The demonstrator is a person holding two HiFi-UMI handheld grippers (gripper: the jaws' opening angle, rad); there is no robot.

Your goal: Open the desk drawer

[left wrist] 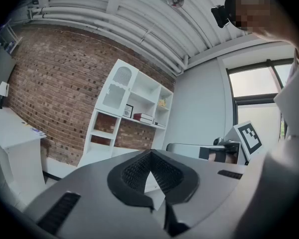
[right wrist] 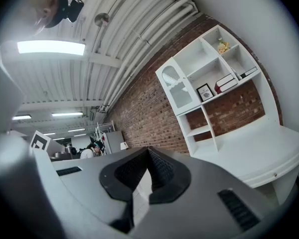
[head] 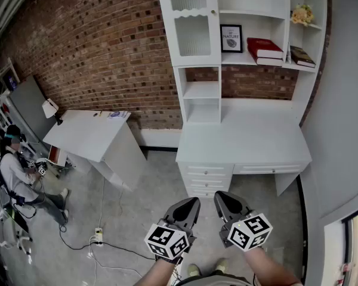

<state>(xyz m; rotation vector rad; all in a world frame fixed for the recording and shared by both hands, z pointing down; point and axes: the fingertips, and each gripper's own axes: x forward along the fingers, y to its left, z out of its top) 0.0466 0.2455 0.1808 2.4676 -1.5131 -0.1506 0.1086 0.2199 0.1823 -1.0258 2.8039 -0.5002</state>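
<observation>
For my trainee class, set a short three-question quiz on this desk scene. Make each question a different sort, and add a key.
1. True or false: one of the desk drawers of the white desk stands pulled out.
2. Multiple choice: the red book lies A) on the desktop, B) on a hutch shelf, C) on the floor.
3. Fill in: the left hand-held gripper and the right hand-held gripper both have their jaws ____, with nothing between them.
Key: 1 false; 2 B; 3 shut.
</observation>
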